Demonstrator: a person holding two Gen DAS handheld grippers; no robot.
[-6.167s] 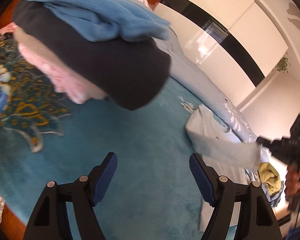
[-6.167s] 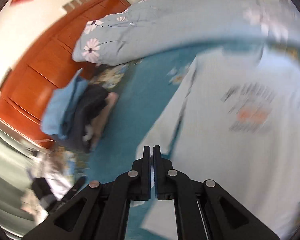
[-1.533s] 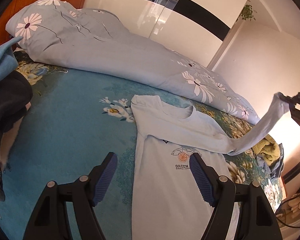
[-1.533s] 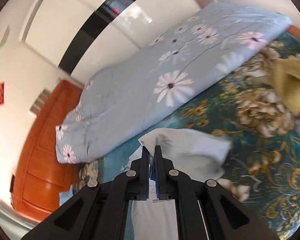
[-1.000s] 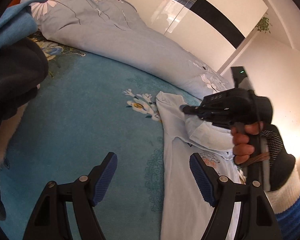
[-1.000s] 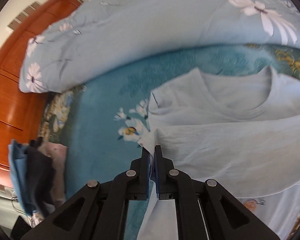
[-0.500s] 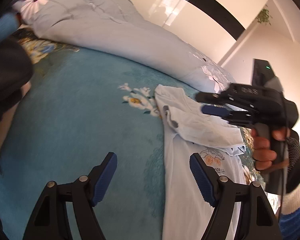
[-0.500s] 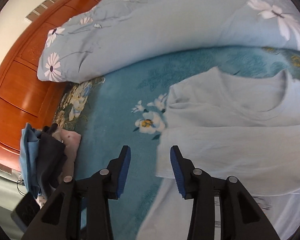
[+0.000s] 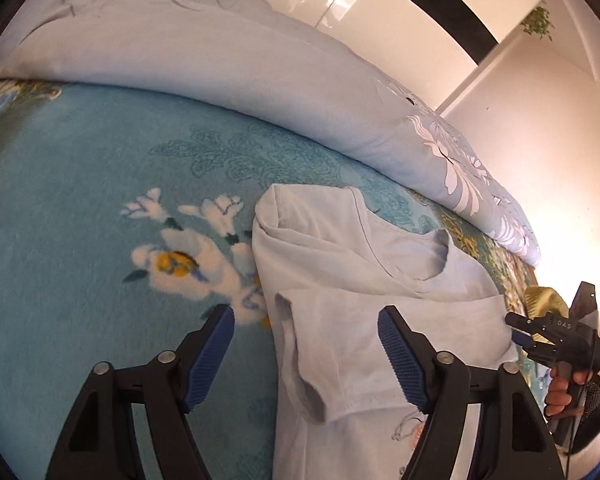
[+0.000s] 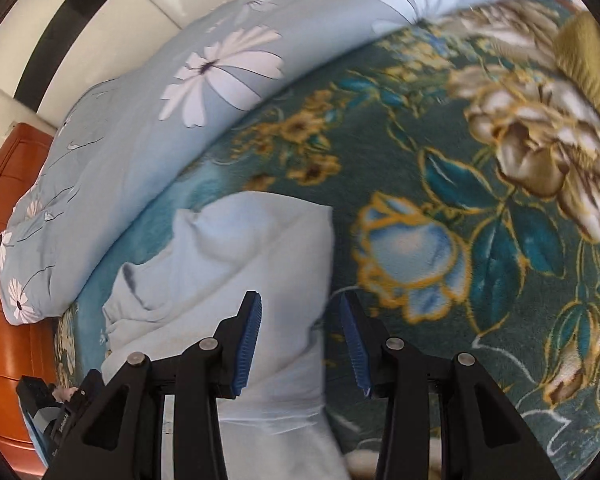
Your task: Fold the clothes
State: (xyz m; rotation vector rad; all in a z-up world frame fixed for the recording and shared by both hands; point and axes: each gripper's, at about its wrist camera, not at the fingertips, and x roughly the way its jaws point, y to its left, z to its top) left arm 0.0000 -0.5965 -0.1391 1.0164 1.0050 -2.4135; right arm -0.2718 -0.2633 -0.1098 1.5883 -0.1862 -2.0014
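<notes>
A pale blue T-shirt [image 9: 352, 276] lies flat on the teal floral blanket [image 9: 80, 200], one sleeve folded across its chest. My left gripper [image 9: 304, 318] hovers open above the shirt's near shoulder and the folded sleeve's cuff, touching nothing. In the left wrist view my right gripper [image 9: 515, 327] hangs at the shirt's far side, in a person's hand. In its own view the right gripper [image 10: 298, 308] stands open over the edge of the T-shirt [image 10: 236, 264], its blue pads clear of the cloth.
A light blue daisy-print duvet [image 9: 220, 60] runs along the far side of the bed. A yellow-olive garment [image 10: 588, 52] lies beyond the shirt. An orange wooden headboard [image 10: 4, 240] stands at one end, a white wardrobe [image 9: 380, 4] behind.
The right gripper carried the sleeve across the chest, opened and let it go, then swung away to the shirt's other side. The left gripper came in closer over the shoulder.
</notes>
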